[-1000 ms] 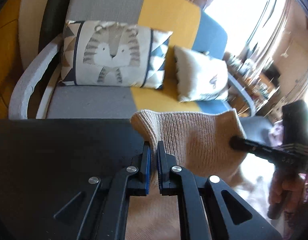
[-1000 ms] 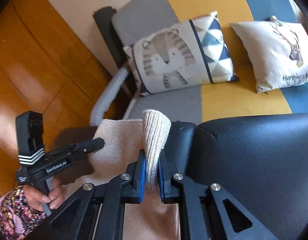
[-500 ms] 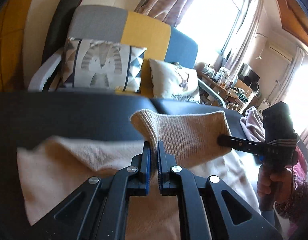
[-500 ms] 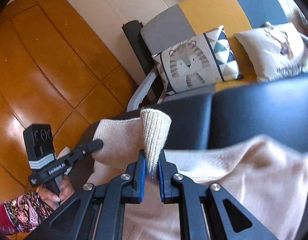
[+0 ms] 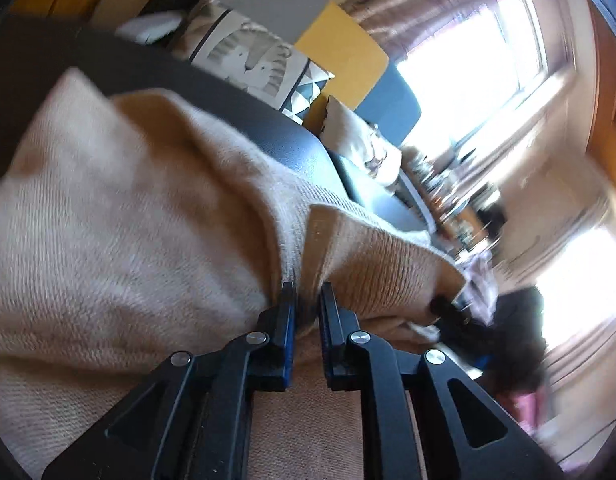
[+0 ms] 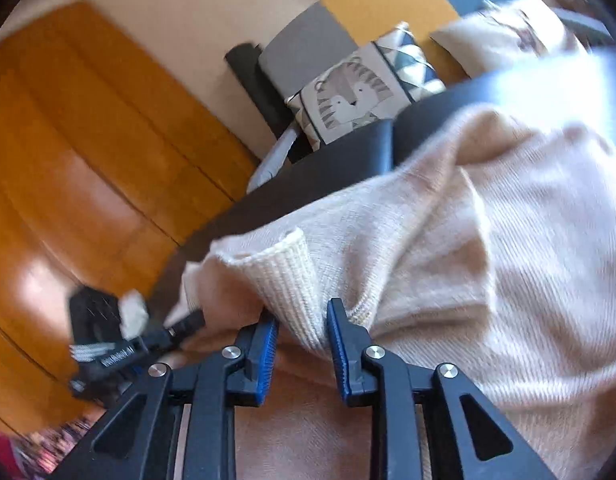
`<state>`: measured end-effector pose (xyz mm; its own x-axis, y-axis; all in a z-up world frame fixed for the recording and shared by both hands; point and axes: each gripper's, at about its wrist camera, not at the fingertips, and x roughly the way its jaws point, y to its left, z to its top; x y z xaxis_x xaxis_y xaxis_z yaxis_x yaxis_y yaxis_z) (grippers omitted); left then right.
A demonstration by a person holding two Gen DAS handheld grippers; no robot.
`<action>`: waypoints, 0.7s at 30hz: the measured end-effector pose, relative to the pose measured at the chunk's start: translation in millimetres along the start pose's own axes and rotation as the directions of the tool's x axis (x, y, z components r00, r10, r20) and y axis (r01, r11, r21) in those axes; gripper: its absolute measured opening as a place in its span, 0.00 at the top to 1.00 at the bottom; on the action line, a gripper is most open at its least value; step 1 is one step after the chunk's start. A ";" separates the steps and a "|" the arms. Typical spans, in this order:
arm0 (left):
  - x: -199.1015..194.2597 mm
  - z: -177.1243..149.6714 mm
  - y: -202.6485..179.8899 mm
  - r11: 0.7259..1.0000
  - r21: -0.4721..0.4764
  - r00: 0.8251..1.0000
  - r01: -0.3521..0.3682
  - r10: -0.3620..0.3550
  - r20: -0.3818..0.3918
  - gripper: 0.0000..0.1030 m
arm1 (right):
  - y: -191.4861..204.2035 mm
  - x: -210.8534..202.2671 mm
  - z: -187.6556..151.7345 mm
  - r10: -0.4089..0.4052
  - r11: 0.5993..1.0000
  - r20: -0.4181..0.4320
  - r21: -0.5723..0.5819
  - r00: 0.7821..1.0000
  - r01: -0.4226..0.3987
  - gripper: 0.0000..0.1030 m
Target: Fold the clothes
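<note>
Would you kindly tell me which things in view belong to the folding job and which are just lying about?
Part of the job:
- beige knit sweater
- left claw, jaws opening, sweater edge between them
- right claw, jaws opening, ribbed hem between them
- black cushioned surface under the sweater

Just lying about:
- tiger cushion
- deer cushion
- sofa

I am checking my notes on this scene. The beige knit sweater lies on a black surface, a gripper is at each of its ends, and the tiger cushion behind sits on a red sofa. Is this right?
Not quite: the sofa is not red. Its panels are grey, yellow and blue, as the right wrist view shows. The rest stands: the beige knit sweater lies on the black surface, and the tiger cushion sits behind it.
</note>
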<state>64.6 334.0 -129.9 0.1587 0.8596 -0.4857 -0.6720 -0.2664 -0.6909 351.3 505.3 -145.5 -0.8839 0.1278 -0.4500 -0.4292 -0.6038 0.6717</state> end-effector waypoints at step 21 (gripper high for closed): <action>-14.2 32.1 2.2 0.986 -0.162 0.993 -0.023 0.041 0.107 0.65 | -26.7 -35.0 12.4 0.165 0.979 0.165 0.092 0.972 -0.182 0.71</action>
<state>37.7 335.1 -107.4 0.0528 0.8895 -0.4538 -0.5494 -0.3536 -0.7571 391.4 526.8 -140.4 -0.9610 0.1547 -0.2292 -0.2765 -0.5423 0.7934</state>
